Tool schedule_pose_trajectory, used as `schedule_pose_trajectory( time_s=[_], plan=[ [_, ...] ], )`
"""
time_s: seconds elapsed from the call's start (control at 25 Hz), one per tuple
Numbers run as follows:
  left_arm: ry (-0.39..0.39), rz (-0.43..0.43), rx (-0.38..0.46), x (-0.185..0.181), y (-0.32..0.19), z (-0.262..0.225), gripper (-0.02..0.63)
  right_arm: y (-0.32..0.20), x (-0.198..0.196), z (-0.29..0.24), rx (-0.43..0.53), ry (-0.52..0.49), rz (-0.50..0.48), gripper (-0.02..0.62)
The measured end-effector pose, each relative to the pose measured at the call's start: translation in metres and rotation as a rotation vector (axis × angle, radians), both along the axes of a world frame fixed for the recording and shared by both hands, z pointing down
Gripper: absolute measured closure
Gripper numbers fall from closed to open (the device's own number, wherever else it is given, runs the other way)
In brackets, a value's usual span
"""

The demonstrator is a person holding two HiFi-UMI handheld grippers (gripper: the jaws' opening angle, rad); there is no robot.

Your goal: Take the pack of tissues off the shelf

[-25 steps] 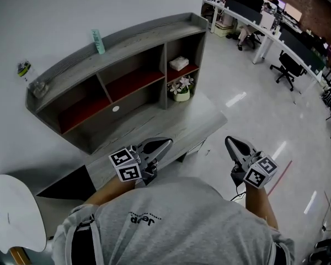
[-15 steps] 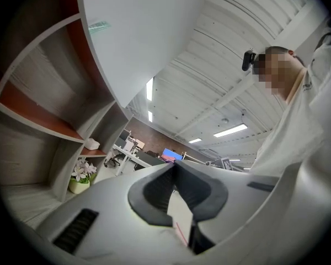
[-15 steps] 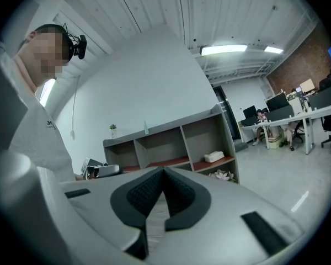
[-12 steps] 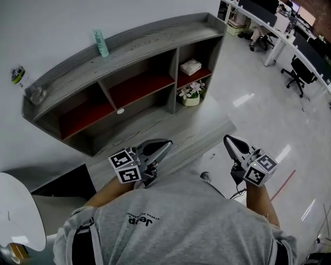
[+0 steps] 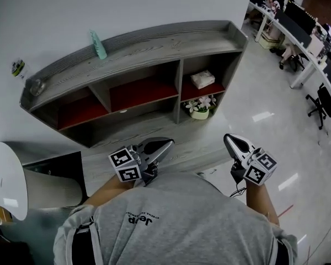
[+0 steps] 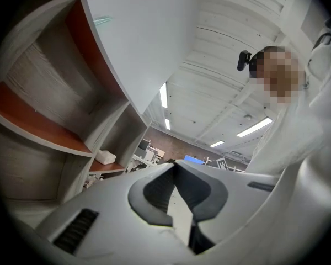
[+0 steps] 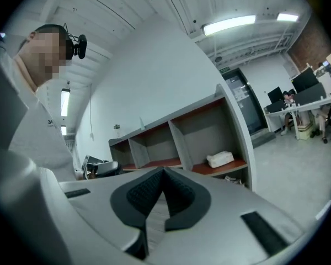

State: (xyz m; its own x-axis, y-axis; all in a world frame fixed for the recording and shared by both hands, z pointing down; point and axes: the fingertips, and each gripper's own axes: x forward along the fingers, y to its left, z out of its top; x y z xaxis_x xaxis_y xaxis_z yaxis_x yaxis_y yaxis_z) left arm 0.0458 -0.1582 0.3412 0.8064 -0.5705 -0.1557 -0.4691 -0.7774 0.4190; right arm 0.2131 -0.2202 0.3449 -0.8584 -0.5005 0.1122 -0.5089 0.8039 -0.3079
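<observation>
The pack of tissues [image 5: 202,79] is a pale block on the red upper shelf of the right-hand compartment of the grey shelf unit [image 5: 154,43]. It also shows in the left gripper view as the tissue pack [image 6: 106,157] and in the right gripper view as the tissue pack [image 7: 220,159]. My left gripper [image 5: 165,143] is held close to my chest over the desk, shut and empty. My right gripper [image 5: 229,141] hangs level with it on the right, also shut with nothing in it. Both are well short of the shelf.
A pot of flowers [image 5: 199,108] stands under the tissue shelf. On top of the unit are a teal bottle [image 5: 97,44] and a glass jar [image 5: 36,85]. A white round seat [image 5: 5,181] is at left; office desks and a chair [image 5: 320,101] at right.
The head view has swung, so the shelf unit now sits further right and more squarely ahead. Both grippers keep the same place before my chest, still shut.
</observation>
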Motion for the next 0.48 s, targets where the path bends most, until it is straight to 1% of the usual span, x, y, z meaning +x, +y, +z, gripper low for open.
schedule_pose_trajectory(
  time_s=[0.12, 0.28, 0.4, 0.48],
  plan=[
    [-0.001, -0.061, 0.002, 0.030, -0.037, -0.006, 0.578, -0.040, 0.017, -0.004, 0.006, 0.004, -0.090, 0.575],
    [-0.034, -0.142, 0.030, 0.071, -0.093, -0.013, 0.577, -0.094, 0.048, -0.002, 0.008, 0.000, -0.175, 0.575],
    [-0.073, -0.223, 0.053, 0.089, -0.136, -0.021, 0.578, -0.131, 0.067, 0.006, -0.016, -0.004, -0.227, 0.575],
    [-0.125, -0.278, 0.071, 0.098, -0.163, -0.025, 0.577, -0.152, 0.075, 0.008, -0.030, -0.008, -0.262, 0.575]
  ],
)
